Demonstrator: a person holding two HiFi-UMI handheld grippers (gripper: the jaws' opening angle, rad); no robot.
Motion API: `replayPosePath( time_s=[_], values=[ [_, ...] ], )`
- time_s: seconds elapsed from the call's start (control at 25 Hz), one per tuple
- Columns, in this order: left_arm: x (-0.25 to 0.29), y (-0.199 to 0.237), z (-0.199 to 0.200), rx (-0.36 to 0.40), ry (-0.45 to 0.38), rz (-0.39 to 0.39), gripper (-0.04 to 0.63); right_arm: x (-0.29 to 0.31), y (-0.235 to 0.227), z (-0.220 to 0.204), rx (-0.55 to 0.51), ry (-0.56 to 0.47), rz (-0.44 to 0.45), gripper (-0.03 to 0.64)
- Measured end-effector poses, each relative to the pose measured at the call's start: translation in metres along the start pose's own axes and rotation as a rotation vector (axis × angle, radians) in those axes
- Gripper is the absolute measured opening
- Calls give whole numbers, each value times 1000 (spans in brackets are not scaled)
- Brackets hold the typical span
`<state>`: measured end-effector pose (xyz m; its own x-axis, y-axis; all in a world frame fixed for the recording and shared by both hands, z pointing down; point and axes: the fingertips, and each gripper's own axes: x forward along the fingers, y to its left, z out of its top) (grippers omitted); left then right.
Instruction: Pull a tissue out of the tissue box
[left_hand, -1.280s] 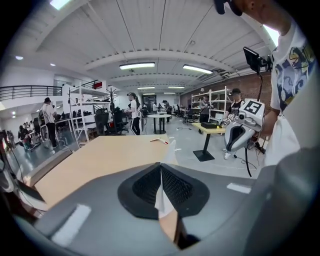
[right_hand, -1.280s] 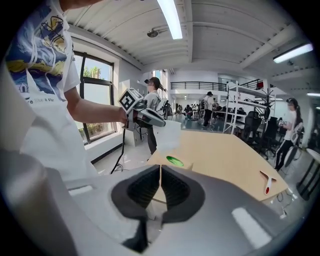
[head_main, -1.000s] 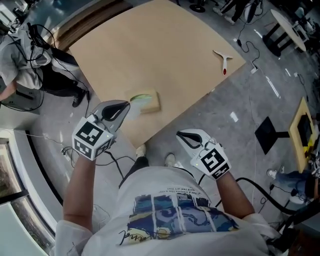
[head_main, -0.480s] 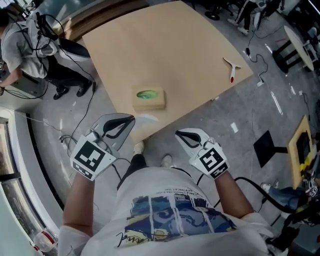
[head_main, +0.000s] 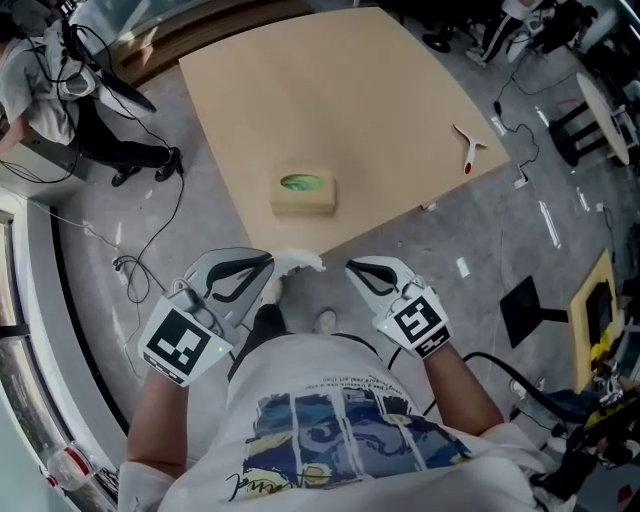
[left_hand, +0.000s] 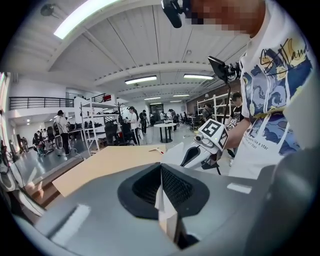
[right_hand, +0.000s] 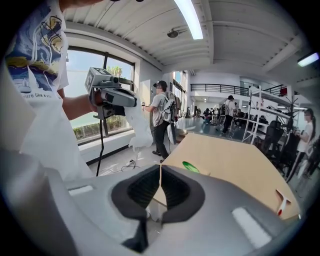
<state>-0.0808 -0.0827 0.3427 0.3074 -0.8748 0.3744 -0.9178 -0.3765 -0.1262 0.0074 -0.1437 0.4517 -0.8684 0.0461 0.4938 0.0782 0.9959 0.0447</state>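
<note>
The tan tissue box (head_main: 303, 195) with a green oval opening lies near the front edge of the wooden table (head_main: 330, 90); the right gripper view shows the box (right_hand: 192, 169) too. My left gripper (head_main: 268, 260) is off the table's front edge, close to my body, shut on a white tissue (head_main: 298, 261) that hangs free of the box. In the left gripper view the tissue (left_hand: 164, 205) is a white strip pinched between the closed jaws. My right gripper (head_main: 352, 267) is beside it, shut and empty. The right gripper view shows the tissue (right_hand: 139, 127) dangling from the left gripper (right_hand: 131, 100).
A red-and-white handled tool (head_main: 468, 150) lies at the table's right corner. Cables (head_main: 130, 265) trail over the grey floor on the left. A person (head_main: 30, 70) stands at the upper left. Other people, shelves and tables fill the room behind.
My left gripper has drawn back from the box toward my body, and the tissue has come out of the opening with it. The right gripper has barely shifted.
</note>
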Motion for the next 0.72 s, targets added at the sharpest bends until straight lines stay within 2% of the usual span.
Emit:
replayPosePath(
  time_s=[0.24, 0.72],
  values=[
    [-14, -5, -1, -24, 0, 6, 6, 3, 7, 10, -16, -15, -8, 9],
    [-11, -18, -4, -20, -7, -10, 6, -3, 5, 7, -40, -17, -48, 9]
  ],
)
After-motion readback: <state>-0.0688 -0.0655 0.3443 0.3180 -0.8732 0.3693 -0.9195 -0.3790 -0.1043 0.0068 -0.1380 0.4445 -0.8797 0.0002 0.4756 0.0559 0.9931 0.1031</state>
